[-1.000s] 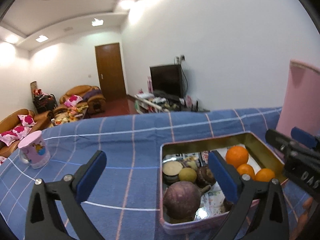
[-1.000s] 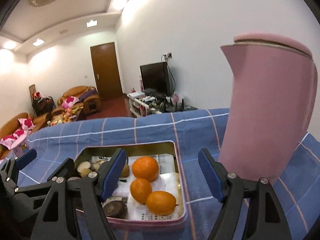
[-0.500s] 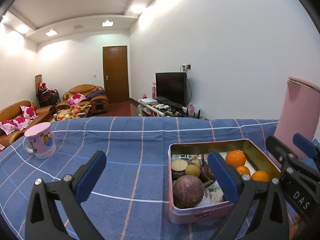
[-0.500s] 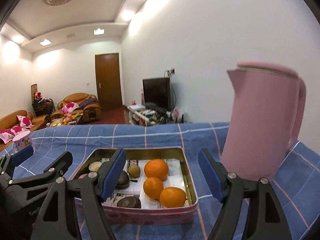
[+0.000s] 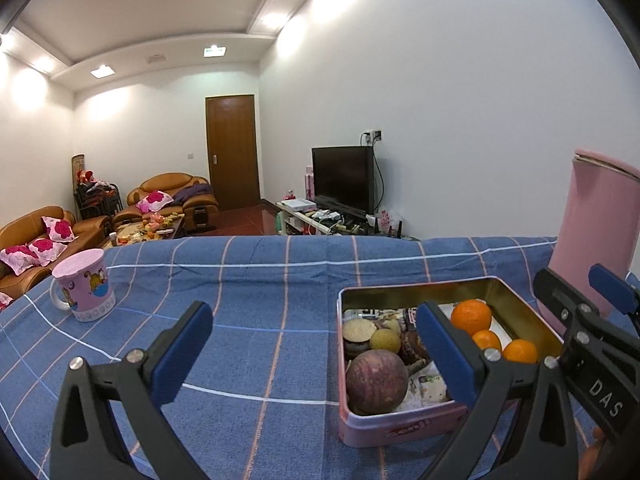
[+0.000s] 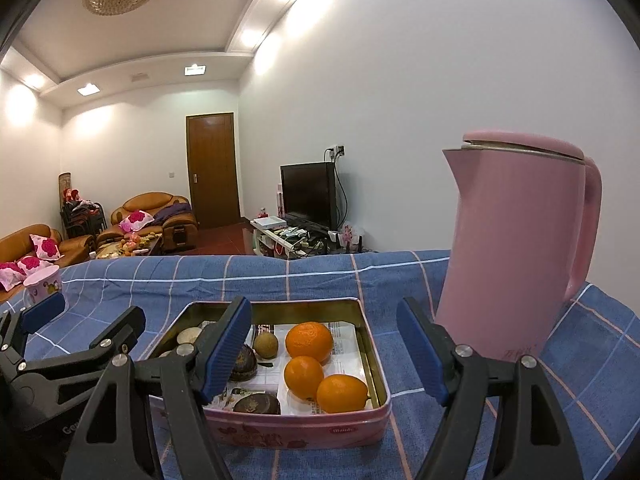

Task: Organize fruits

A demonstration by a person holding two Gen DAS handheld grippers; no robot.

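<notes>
Nearest to me, my left gripper [image 5: 316,348] and my right gripper [image 6: 324,344] both stand with jaws wide apart and nothing between the pads. On the right gripper's arm, seen from the left wrist, I can read "DAS".

Just beyond them sits one pink tin [image 6: 308,432] on the blue checked cloth [image 5: 248,280], its long axis running away from me in both views. An oval label on its near wall is too small for me to read.

Inside I count three oranges [image 6: 309,341] in a row along the tin's right side, lined up with its long axis. On the left side I count one large purple fruit [image 5: 377,382], one small yellowish round fruit [image 5: 385,340], and several dark brown round pieces I cannot count surely. Printed paper lines the bottom.

Right of the tin stands one pink kettle [image 6: 516,248], upright, spout pointing left. Far left stands one pink mug [image 5: 82,285].
</notes>
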